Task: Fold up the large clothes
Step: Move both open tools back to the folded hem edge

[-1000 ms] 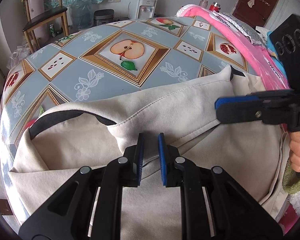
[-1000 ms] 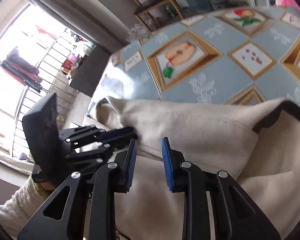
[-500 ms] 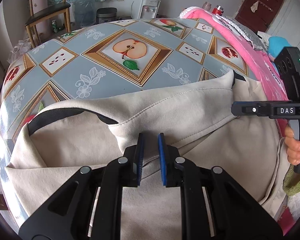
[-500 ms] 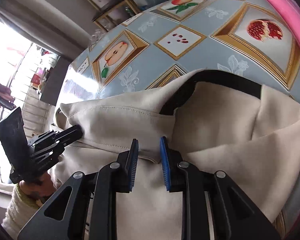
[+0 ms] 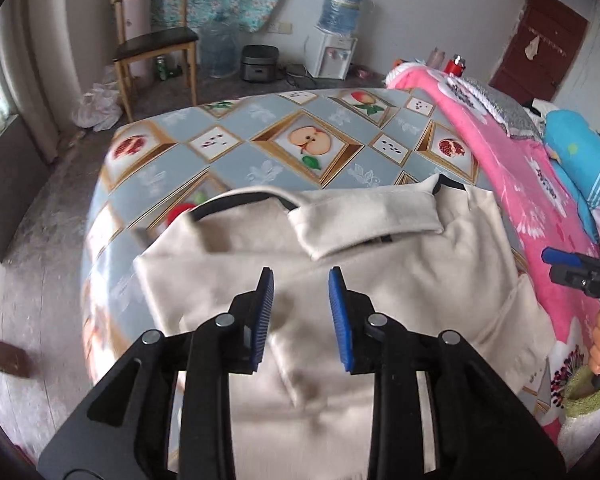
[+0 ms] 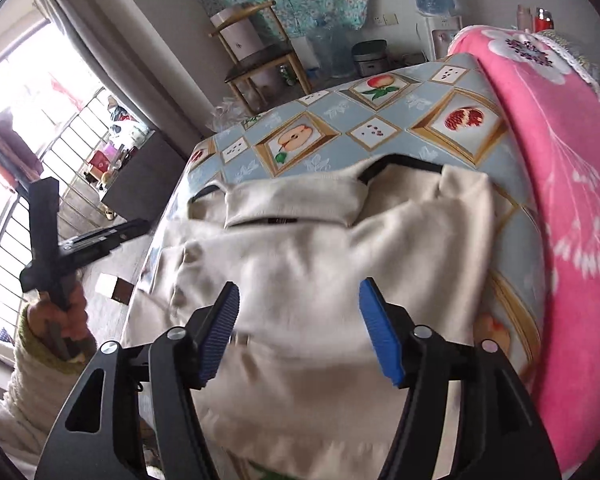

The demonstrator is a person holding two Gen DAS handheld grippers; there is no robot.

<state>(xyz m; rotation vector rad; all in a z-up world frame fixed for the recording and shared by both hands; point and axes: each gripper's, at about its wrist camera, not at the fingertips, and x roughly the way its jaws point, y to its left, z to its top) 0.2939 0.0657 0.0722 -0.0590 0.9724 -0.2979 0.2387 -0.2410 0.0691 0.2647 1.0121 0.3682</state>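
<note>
Now, what we see:
Garment: a cream garment (image 5: 380, 280) with dark trim lies spread over the near half of the fruit-patterned table (image 5: 260, 168), its near part hanging past the near edge; one band is folded across its far side.
Left gripper (image 5: 301, 312): we see the jaws opening, a moderate gap, nothing between the pads; the cloth lies below and beyond them.
Right gripper (image 6: 300, 332): we see the jaws opening wide, holding nothing; the cloth lies under them, blurred.
Table's right edge: a pink blanket (image 6: 560, 160) runs along it.
Hands: each grips its handle off the table's sides.
</note>
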